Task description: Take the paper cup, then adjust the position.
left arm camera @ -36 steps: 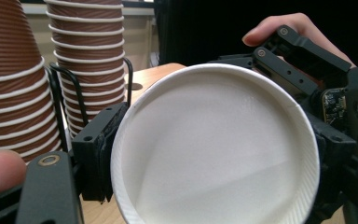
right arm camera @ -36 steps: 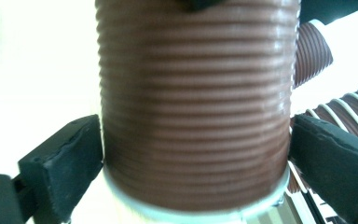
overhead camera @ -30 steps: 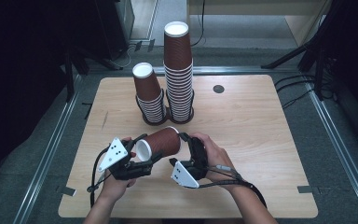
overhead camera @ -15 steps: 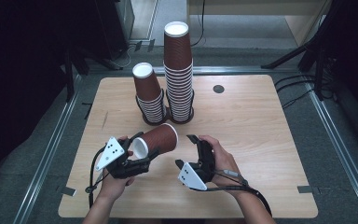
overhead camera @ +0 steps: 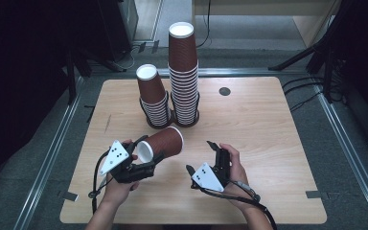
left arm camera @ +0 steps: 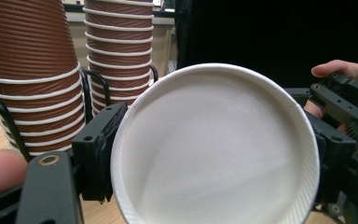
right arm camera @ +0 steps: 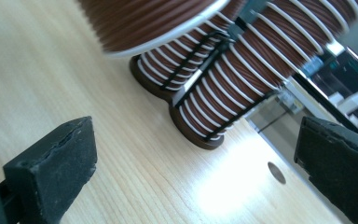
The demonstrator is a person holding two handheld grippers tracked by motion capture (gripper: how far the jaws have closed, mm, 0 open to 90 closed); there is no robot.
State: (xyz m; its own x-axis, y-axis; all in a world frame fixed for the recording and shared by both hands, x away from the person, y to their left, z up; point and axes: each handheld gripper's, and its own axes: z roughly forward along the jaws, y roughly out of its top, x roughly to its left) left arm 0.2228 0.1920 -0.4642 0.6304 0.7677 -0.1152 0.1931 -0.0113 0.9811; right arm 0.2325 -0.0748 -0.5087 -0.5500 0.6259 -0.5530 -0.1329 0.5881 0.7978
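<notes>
A brown ribbed paper cup [overhead camera: 165,143] lies on its side above the wooden table [overhead camera: 268,129], and my left gripper [overhead camera: 148,149] is shut on its rim end. In the left gripper view the cup's white inside [left arm camera: 214,140] faces the camera, with a black pad [left arm camera: 98,154] pressed against each side of it. My right gripper [overhead camera: 201,155] stands open just right of the cup, apart from it. In the right gripper view only table lies between its pads [right arm camera: 56,168]; the held cup [right arm camera: 144,18] crosses the top edge.
Two stacks of brown cups stand in black wire holders at the back middle: a short one [overhead camera: 153,98] and a tall one [overhead camera: 183,72]. A dark round hole [overhead camera: 224,91] sits in the table behind them. Metal rails [overhead camera: 52,148] run along both sides.
My right gripper has drawn back from the cup's base, to the right and toward the person. The left gripper and the cup have stayed in place.
</notes>
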